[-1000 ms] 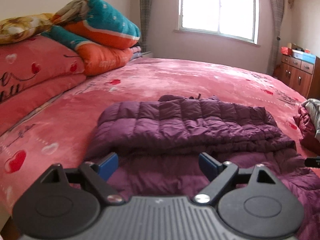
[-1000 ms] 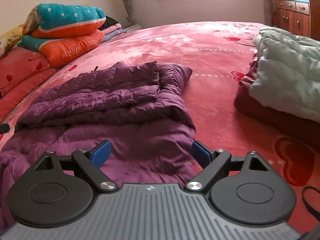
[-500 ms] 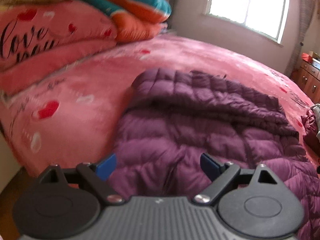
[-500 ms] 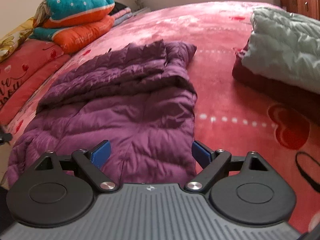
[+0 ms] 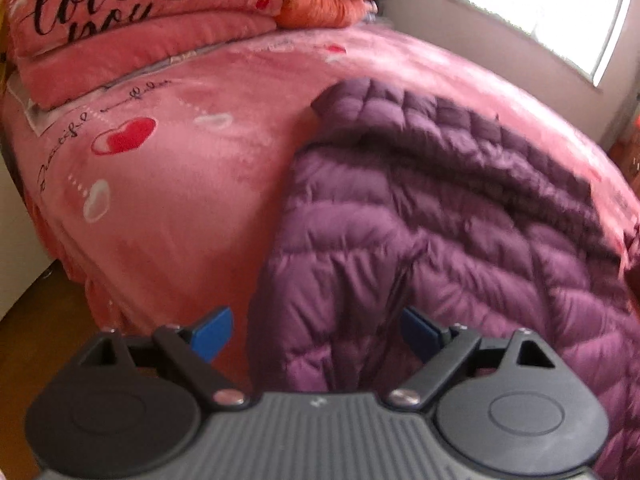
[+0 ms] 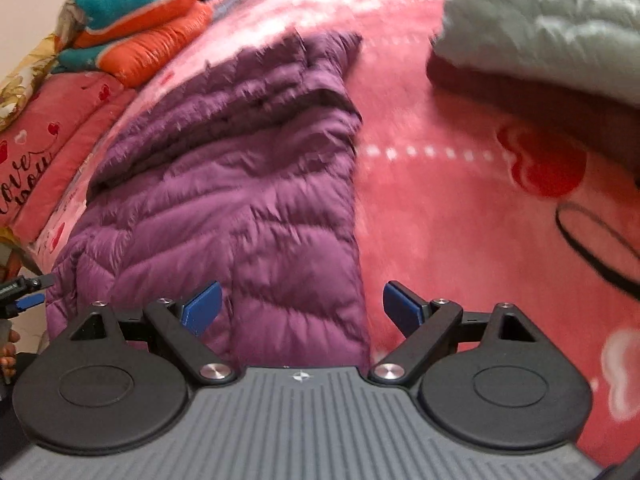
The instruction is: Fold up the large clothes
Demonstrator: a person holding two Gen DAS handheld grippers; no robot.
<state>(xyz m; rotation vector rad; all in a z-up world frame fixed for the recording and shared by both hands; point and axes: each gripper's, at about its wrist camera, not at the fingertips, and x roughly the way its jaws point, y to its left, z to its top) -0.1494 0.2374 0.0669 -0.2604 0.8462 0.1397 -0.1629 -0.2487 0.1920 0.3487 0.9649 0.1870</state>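
Note:
A purple quilted down jacket (image 5: 440,216) lies on the pink bed (image 5: 192,184), its far part folded over itself. It also shows in the right wrist view (image 6: 240,184). My left gripper (image 5: 316,334) is open and empty, above the jacket's near left corner at the bed's edge. My right gripper (image 6: 300,306) is open and empty, above the jacket's near right corner. The left gripper's tip (image 6: 28,294) shows at the far left of the right wrist view.
Pink "love you" pillows (image 5: 120,20) and orange and teal folded quilts (image 6: 136,20) are stacked at the bed's head. A pale green quilted garment (image 6: 540,28) lies on dark red cloth at the right. The floor (image 5: 40,340) shows below the bed's left edge.
Both grippers have pulled back toward the near edge of the bed and tilted down, so the jacket's near hem now lies under them. Both stay open.

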